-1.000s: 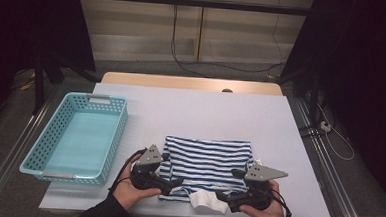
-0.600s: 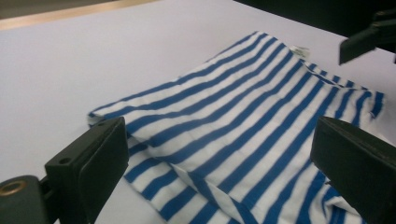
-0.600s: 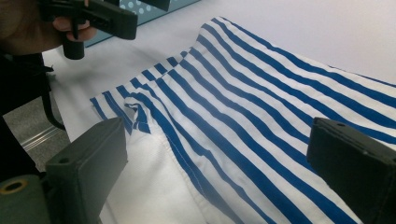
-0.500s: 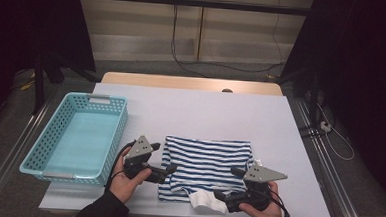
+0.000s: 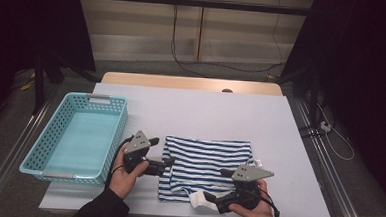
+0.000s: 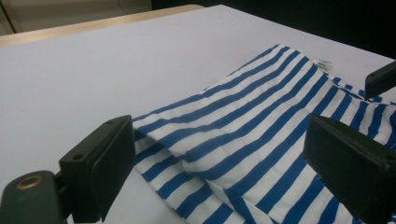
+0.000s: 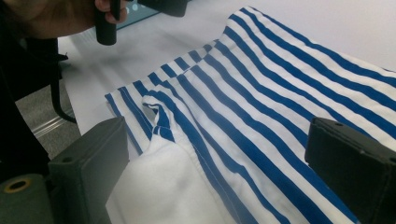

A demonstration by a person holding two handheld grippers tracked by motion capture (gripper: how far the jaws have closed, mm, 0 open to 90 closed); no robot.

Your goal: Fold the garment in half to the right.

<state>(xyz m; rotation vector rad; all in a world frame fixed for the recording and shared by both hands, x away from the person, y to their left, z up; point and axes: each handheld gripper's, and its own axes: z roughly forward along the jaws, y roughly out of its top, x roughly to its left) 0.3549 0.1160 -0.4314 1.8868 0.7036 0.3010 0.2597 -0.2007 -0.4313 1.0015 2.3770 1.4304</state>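
High view, teal basket [image 5: 74, 137] left of striped shirt [image 5: 205, 164]

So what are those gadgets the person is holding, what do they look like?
Each hand grips a black handheld tool. The left claw and right claw each have two blocky black jaws, a grey three-cornered plate on top and a thin black cable trailing back. The person wears a dark sleeve on the left arm.
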